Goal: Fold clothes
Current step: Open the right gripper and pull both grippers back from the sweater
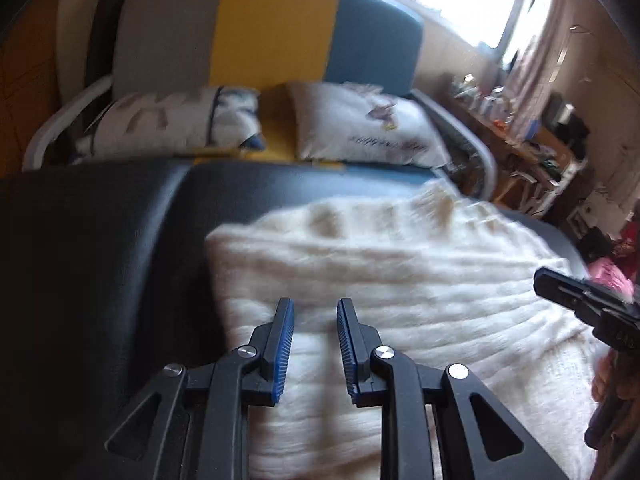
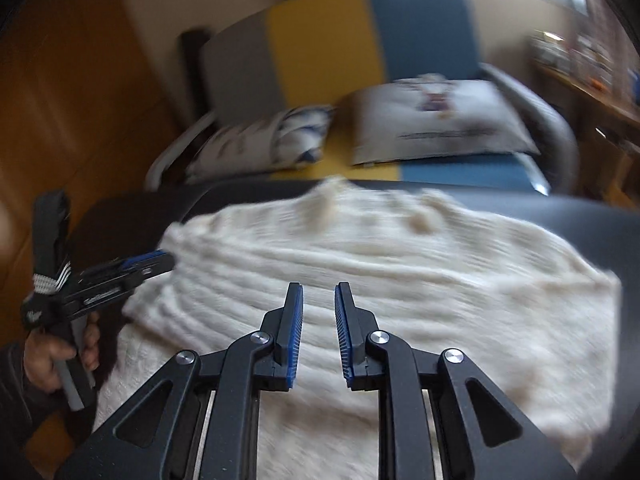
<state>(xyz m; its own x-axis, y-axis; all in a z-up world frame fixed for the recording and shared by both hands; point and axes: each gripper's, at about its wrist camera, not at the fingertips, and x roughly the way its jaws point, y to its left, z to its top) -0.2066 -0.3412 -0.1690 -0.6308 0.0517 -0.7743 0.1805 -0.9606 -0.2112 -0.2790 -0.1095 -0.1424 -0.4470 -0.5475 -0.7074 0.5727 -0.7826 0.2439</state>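
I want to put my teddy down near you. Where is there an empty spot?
The black padded surface is bare left of the cream knitted sweater, and a strip stays bare between the sweater and the striped sofa. The sofa seat is crowded with two cushions; only a narrow yellow gap parts them.

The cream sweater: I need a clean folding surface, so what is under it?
The cream sweater lies on a black padded surface, bare beside it and beyond it. What lies directly beneath the knit is covered.
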